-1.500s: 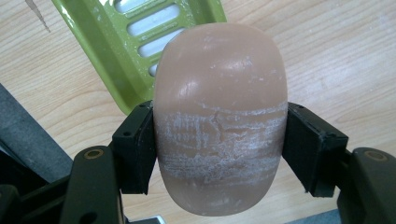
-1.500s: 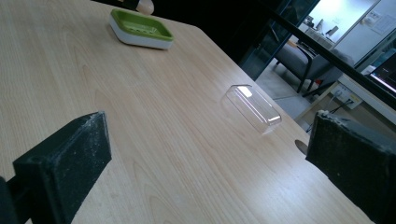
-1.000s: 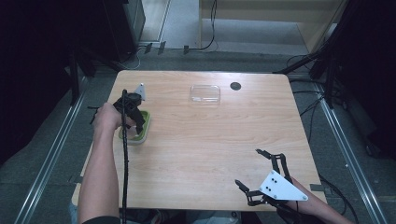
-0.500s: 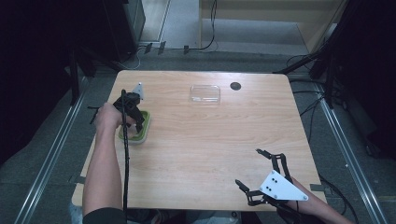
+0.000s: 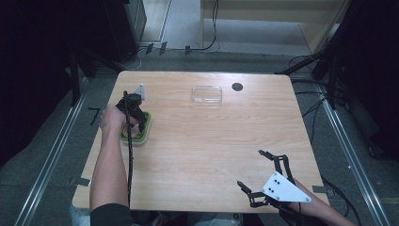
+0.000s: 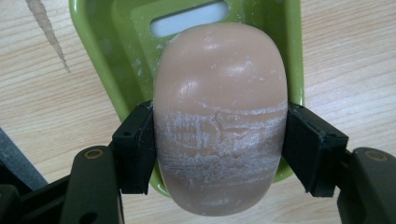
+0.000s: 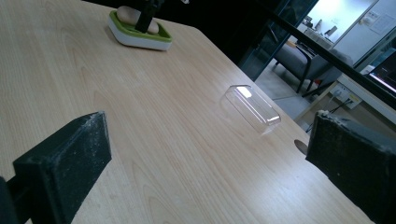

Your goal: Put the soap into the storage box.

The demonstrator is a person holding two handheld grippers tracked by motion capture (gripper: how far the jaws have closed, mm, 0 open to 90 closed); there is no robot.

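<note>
A peach-coloured bar of soap [image 6: 219, 121], scuffed white across its middle, is clamped on both long sides by the black pads [image 6: 135, 147] of the left gripper [image 5: 133, 113] and is held directly over a green soap dish [image 6: 119, 60], whose slotted floor is seen just beyond the bar at twelve o'clock. On the wooden table [image 5: 211, 155] the dish [image 5: 137, 129] is placed toward the nine o'clock edge, with the person's left hand [image 5: 112, 118] wrapped around the gripper above it; whether the soap is resting on the dish cannot be told. A clear plastic lid [image 5: 206, 94] is seen lying apart toward twelve o'clock, and a small dark round hole [image 5: 237, 86] is found just to its three o'clock side. The right gripper [image 5: 263, 176] is held at the table's five o'clock corner, well apart from the soap, its jaws spread wide with nothing between them. From its own camera, the dish [image 7: 140, 33] is seen at eleven o'clock and the lid [image 7: 252, 109] at one o'clock.
</note>
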